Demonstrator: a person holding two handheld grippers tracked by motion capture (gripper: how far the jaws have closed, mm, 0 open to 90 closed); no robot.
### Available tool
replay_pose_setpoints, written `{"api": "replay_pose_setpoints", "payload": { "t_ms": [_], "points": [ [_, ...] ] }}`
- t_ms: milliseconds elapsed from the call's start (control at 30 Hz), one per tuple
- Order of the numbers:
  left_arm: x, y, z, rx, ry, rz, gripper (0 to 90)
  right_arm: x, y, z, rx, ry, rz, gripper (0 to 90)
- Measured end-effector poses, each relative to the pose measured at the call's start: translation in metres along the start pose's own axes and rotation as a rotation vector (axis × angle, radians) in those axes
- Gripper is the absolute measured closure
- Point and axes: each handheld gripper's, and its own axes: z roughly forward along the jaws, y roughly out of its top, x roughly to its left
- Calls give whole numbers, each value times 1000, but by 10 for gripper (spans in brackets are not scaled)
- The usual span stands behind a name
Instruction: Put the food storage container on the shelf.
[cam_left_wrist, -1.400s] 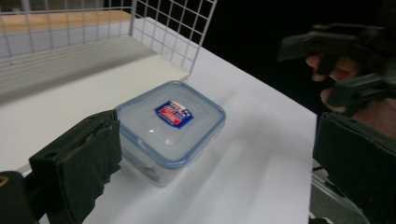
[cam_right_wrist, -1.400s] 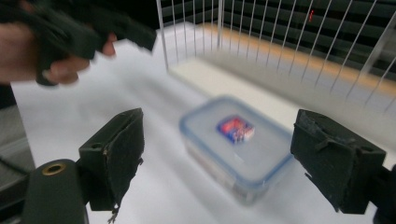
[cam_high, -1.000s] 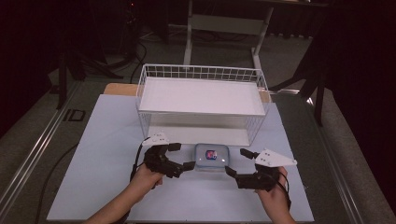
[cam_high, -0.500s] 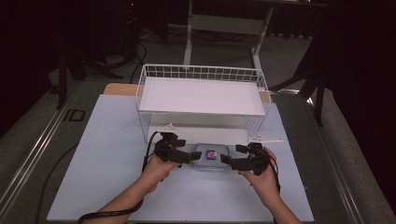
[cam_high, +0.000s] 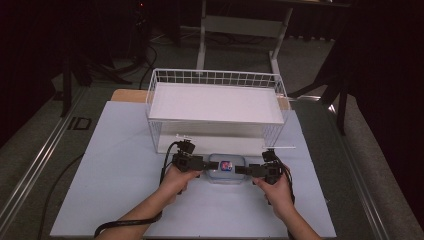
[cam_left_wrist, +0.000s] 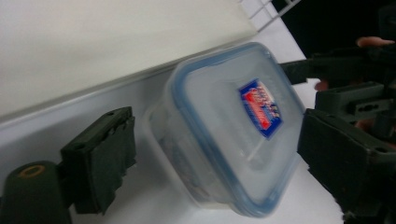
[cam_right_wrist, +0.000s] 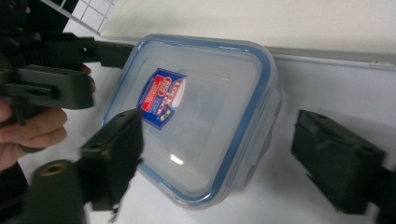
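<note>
High view: the lidded plastic box (cam_high: 226, 168) sits on the bench (cam_high: 115, 190) just in front of the wire basket (cam_high: 216, 80). Left tool (cam_high: 212, 165) and right tool (cam_high: 241, 170) flank its ends, jaws just narrowing but not yet gripping. Approach looks done; clamping and lifting remain.

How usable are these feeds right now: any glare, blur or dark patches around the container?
High view: bright mat, dark surroundings, the container small but readable. Left gripper view: container fairly sharp, the near jaws soft, the right gripper behind it dim. Right gripper view: a small glare spot on the lid, the near jaw at left blurred.
</note>
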Motion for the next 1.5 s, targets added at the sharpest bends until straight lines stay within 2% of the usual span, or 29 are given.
{"api": "replay_pose_setpoints", "payload": {
  "t_ms": [100, 200, 267, 300, 333, 433, 467, 533, 567, 600, 633, 667, 700, 767, 867, 1033, 1167, 1300, 1500],
  "points": [
    [4, -2, 6, 29, 8, -47, 155, 2, 0, 4, 7, -4, 13, 185],
    [7, -4, 12, 47, -8, -87, 156, 1, -1, 8, 13, 3, 35, 214],
    [7, -4, 13, 51, -19, -94, 164, 0, -1, 9, 10, -4, 51, 235],
    [8, -4, 13, 50, -40, -105, 193, -1, -2, 10, 10, 0, 56, 260],
    [8, -4, 13, 50, -40, -109, 224, -2, -2, 12, 14, 14, 69, 274],
    [7, -5, 14, 71, -67, -125, 247, -4, -3, 13, 15, 21, 92, 312],
    [6, -6, 15, 80, -77, -124, 260, -4, -3, 12, 17, 21, 98, 320],
    [2, -7, 16, 86, -65, -102, 235, -7, -2, 12, 20, 35, 117, 337],
    [2, -7, 15, 97, -67, -106, 239, -8, -3, 11, 19, 41, 132, 344],
    [3, -6, 14, 95, -70, -116, 255, -8, -3, 11, 17, 39, 140, 346],
    [4, -6, 11, 83, -69, -122, 334, -7, -4, 11, 10, 30, 150, 347],
    [3, -6, 9, 72, -63, -120, 334, -7, -4, 11, 10, 30, 150, 347],
    [2, -6, 7, 66, -60, -106, 405, -6, -5, 10, 7, 24, 153, 348],
    [-1, -6, 5, 61, -40, -78, 411, -5, -6, 10, 10, 24, 157, 349],
    [-5, -7, 4, 59, -27, -80, 413, -2, -8, 8, 9, 10, 148, 351],
    [-12, -8, 1, 61, -2, -48, 432, 2, -10, 5, -2, -3, 125, 368],
    [-19, -11, -2, 53, 24, -6, 447, 6, -15, 2, -19, -13, 94, 383],
    [-23, -19, -4, 24, 36, 15, 456, 10, -18, -1, -26, -21, 63, 389],
    [-30, -22, -6, 26, 65, 46, 460, 16, -23, -3, -45, -41, 33, 388]
  ]
}}
